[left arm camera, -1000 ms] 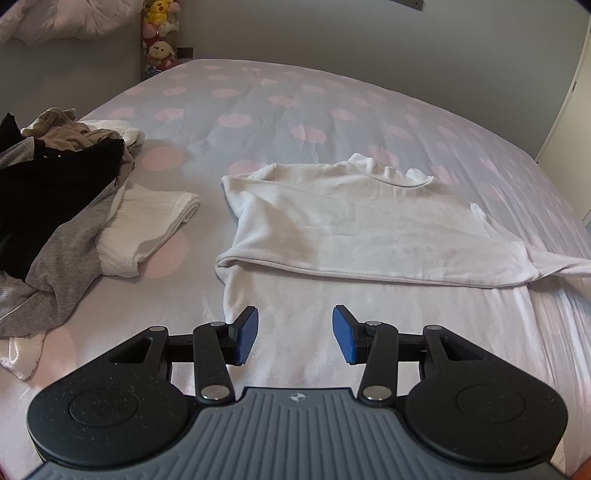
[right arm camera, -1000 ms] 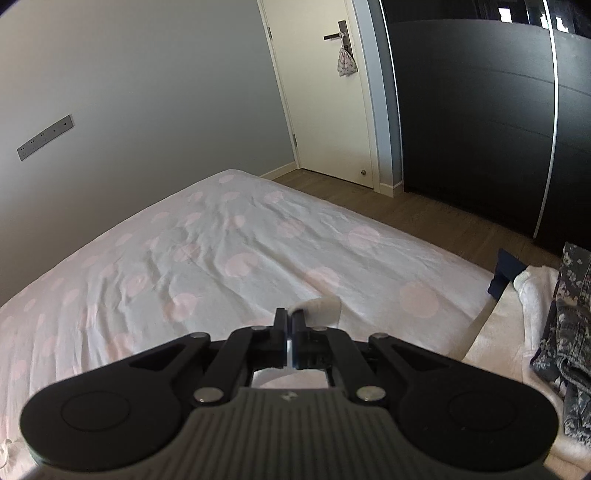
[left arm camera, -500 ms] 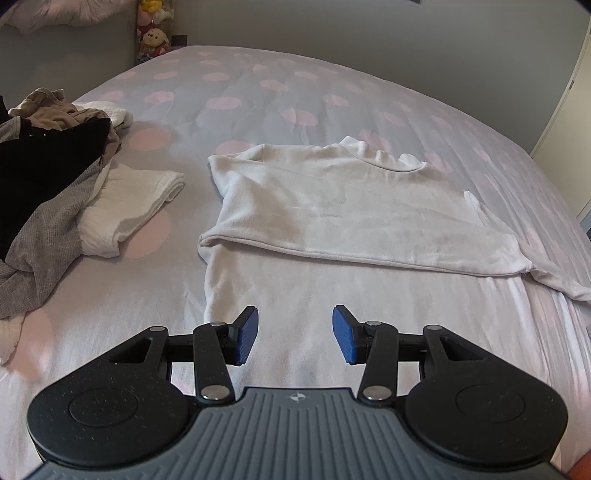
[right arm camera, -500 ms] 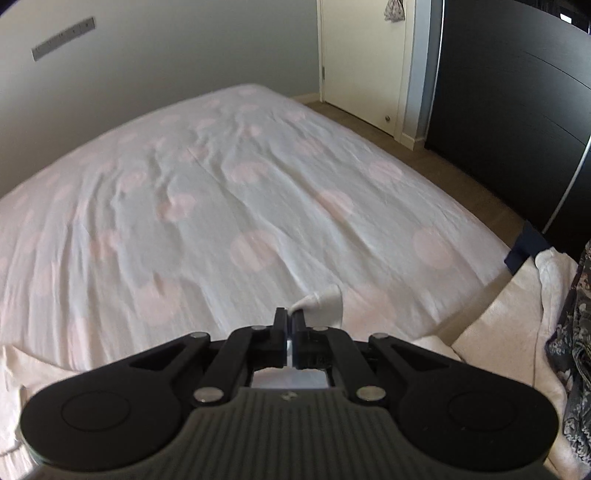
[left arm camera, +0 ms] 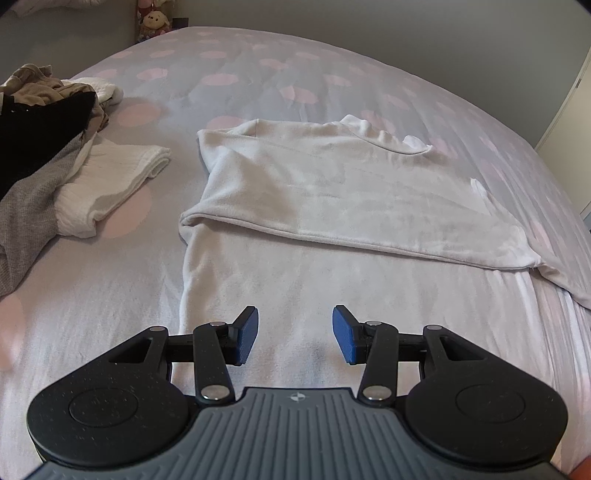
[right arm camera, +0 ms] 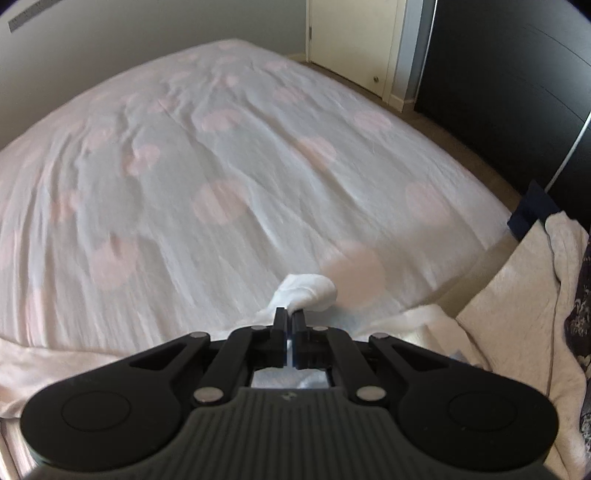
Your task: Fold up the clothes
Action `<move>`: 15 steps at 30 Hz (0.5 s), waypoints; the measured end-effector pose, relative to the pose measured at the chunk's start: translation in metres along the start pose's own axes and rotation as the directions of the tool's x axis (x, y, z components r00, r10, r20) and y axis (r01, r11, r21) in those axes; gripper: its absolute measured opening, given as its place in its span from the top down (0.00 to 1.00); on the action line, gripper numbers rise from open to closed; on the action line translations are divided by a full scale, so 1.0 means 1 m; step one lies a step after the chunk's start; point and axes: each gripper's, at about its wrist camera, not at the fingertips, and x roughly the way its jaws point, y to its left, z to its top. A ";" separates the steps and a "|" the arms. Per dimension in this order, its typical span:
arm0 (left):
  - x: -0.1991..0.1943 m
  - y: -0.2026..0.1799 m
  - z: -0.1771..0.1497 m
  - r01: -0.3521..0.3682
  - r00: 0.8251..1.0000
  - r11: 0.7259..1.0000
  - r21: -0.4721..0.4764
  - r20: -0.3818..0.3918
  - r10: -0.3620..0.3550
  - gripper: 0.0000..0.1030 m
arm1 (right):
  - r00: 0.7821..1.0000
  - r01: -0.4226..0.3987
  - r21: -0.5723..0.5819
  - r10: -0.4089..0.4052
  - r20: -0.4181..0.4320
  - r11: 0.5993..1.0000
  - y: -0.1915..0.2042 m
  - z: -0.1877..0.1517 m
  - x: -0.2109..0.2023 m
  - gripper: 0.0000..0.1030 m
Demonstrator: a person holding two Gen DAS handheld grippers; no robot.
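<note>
- My left tool [left arm camera: 294, 339] has its blue pads [left arm camera: 246, 334] standing apart with nothing between them, hanging just over the near part of the white long-sleeved fleece top [left arm camera: 332, 192].
- That top is spread flat on the bed with the pale sheet dotted in pink circles [left arm camera: 258, 74], collar toward the far side, upper half folded down so there's a long straight fold edge running across it.
- Its one sleeve trails off to the right edge of the left camera's view.
- My right tool [right arm camera: 290, 325] is pinched together on a bit of white fabric, the sleeve cuff [right arm camera: 310, 291] by the look of it, which bunches up just past the fingertips, low over the bed.
- Right view is a bit blurry, so I can't say if the cuff is touching the sheet.
- Left of the top: a folded white ribbed cloth [left arm camera: 110, 184], and behind it a messy pile of black, grey and beige clothes [left arm camera: 37, 147].
- Off the right side of the bed there's more cream fabric [right arm camera: 517, 302] heaped up, plus a dark wardrobe [right arm camera: 517, 74] and a cream door [right arm camera: 351, 33].
</note>
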 end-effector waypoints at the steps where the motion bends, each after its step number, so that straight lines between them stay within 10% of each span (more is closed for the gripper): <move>1: 0.002 -0.001 0.000 0.004 1.000 1.000 -0.002 -0.001 -0.004 0.59 | 0.999 0.003 -0.005 -0.003 -0.046 1.000 -0.001 -0.002 0.007 0.97; 8: 0.007 -0.013 0.000 0.031 1.000 0.999 0.008 -0.004 -0.031 0.59 | 0.992 0.113 -0.061 -0.116 -0.043 0.992 0.008 0.009 0.006 0.79; 15: 0.012 -0.021 0.003 0.040 0.999 0.999 0.018 -0.006 -0.040 0.59 | 0.999 0.033 0.014 -0.032 -0.027 0.999 0.021 0.026 0.021 0.75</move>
